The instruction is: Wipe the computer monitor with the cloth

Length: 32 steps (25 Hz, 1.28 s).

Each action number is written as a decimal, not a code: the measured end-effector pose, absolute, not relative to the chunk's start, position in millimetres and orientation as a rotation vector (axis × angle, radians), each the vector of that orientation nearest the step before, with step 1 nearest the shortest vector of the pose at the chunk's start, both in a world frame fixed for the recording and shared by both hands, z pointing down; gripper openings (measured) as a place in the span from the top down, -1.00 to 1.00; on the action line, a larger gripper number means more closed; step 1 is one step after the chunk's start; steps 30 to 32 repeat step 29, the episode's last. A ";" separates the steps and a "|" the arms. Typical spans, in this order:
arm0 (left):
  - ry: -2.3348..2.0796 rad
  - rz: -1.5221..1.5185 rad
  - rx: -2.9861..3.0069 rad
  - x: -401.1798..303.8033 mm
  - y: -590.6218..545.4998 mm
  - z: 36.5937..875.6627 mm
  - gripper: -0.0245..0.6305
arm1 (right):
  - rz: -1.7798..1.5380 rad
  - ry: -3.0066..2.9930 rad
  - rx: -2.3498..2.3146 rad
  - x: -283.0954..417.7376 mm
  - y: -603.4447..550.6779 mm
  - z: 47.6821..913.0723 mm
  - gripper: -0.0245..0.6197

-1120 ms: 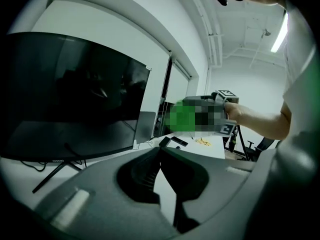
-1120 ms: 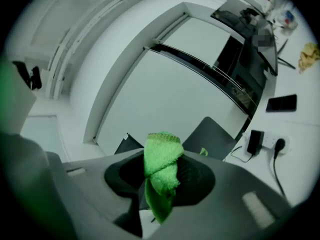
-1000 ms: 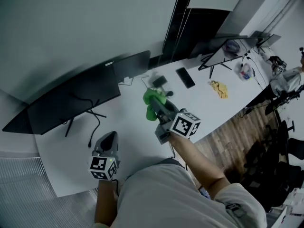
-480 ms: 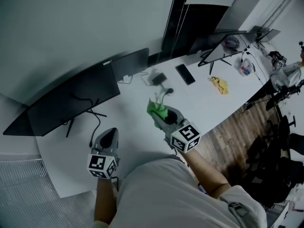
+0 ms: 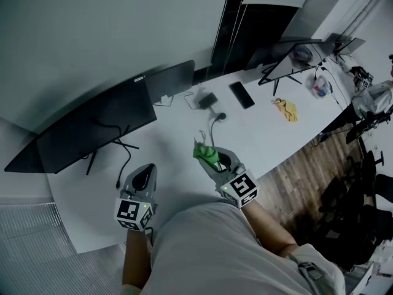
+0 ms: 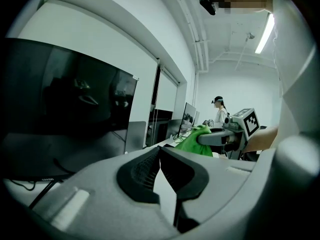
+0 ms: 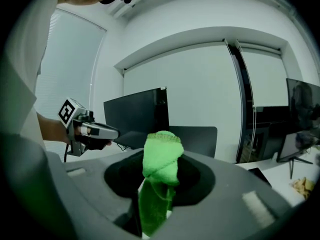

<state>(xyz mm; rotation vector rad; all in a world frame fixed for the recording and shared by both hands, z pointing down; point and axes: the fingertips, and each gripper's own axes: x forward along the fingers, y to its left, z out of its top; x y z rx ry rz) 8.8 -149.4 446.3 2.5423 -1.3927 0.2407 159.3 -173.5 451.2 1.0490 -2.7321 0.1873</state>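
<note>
The large black computer monitor (image 5: pixel 92 128) stands on its stand at the back left of the white table (image 5: pixel 258 134). My right gripper (image 5: pixel 212 158) is shut on a green cloth (image 5: pixel 207 152), held above the table's front middle, well apart from the monitor. In the right gripper view the cloth (image 7: pixel 160 159) sticks up between the jaws, with the monitor (image 7: pixel 135 115) beyond. My left gripper (image 5: pixel 145 172) hovers near the front left, below the monitor's stand, jaws shut and empty. The left gripper view shows the dark monitor (image 6: pixel 65 94) close on the left and the cloth (image 6: pixel 192 141) to the right.
A smaller dark screen (image 5: pixel 172 78) stands beside the monitor. A black adapter (image 5: pixel 207 99) with its cable, a phone (image 5: pixel 242 94) and a yellow rag (image 5: pixel 284 109) lie further right. Another screen (image 5: pixel 288 57) stands at the far right. A person (image 6: pixel 219 115) stands in the distance.
My right gripper has drawn back toward the body with the green cloth, away from the monitor. The left gripper has hardly moved.
</note>
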 end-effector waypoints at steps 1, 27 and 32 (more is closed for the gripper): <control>-1.393 0.241 2.544 9.9 -148.6 446.2 0.89 | 0.196 -2.735 1.047 160.0 -172.7 453.3 0.52; -1.378 0.272 2.542 7.6 -138.9 453.6 0.89 | 0.268 -2.736 1.094 169.4 -178.3 455.5 0.52; -1.373 0.274 2.545 7.5 -138.4 453.7 0.89 | 0.284 -2.734 1.099 169.4 -177.6 456.9 0.52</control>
